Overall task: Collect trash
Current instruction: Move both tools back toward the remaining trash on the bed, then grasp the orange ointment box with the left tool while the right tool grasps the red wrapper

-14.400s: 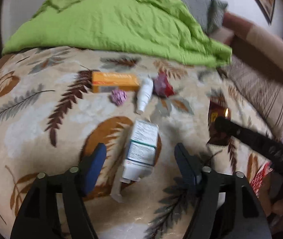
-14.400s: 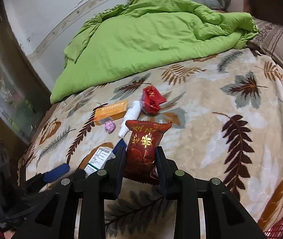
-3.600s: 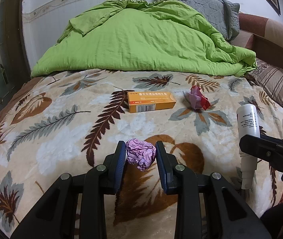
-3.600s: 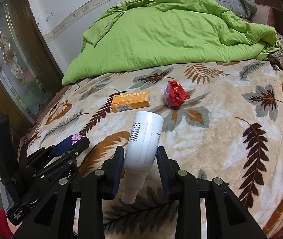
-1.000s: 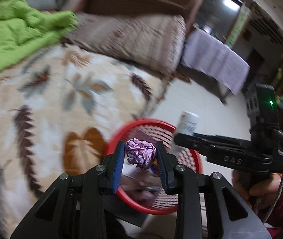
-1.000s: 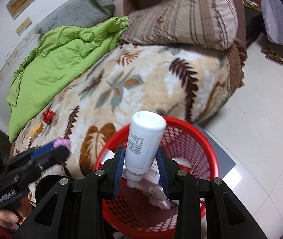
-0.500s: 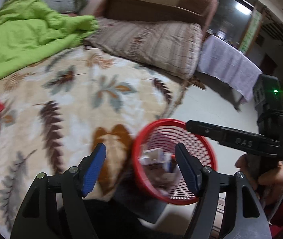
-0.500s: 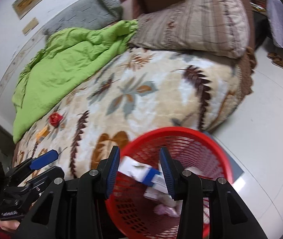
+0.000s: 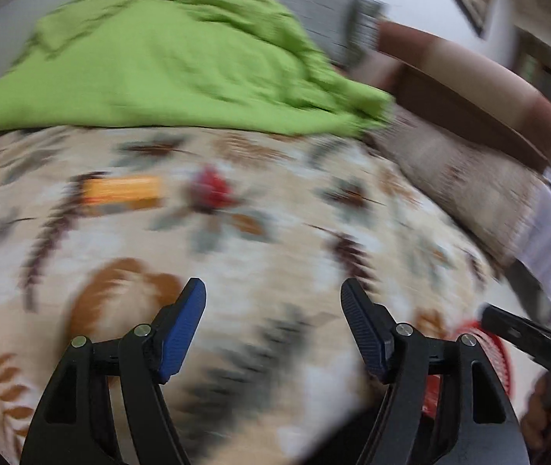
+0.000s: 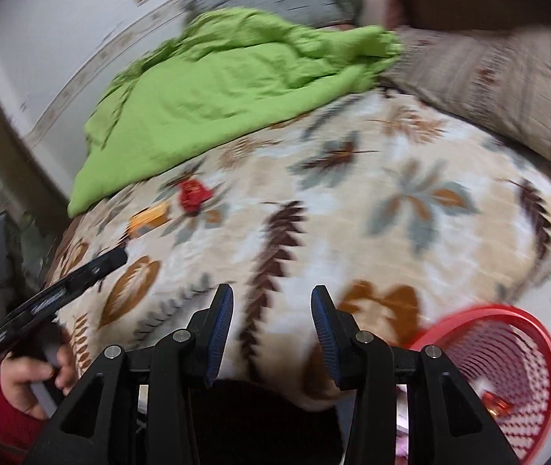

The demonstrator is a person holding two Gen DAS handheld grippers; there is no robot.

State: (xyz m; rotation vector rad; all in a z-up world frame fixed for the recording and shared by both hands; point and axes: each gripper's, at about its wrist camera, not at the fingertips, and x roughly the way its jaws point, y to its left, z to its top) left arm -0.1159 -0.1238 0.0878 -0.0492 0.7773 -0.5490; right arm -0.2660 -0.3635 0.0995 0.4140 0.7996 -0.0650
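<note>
the left gripper (image 9: 271,327) stands with its blue fingers (image 9: 182,329) spread wide and nothing between them, over the leaf-patterned blanket (image 9: 275,240); the right gripper (image 10: 271,333) has its jaws apart too, empty, with only blanket showing in the gap; in the right wrist view the red mesh basket (image 10: 507,352) sits just to the right of the right finger, low beside the bed edge, with a small red scrap and pale pieces inside, blurred; in the left wrist view a slice of the same basket shows behind the right finger; to the left of the right gripper's fingers a hand (image 10: 39,376) in a red sleeve grips the other tool's handle; further ahead of both pairs of fingers, and to their left, the orange box (image 9: 122,192) lies flat on the blanket with the crumpled red wrapper (image 9: 213,190) near it on its right, apart from it; beyond them the green quilt (image 9: 159,73) is heaped; a striped pillow (image 10: 507,89) lies far right.
</note>
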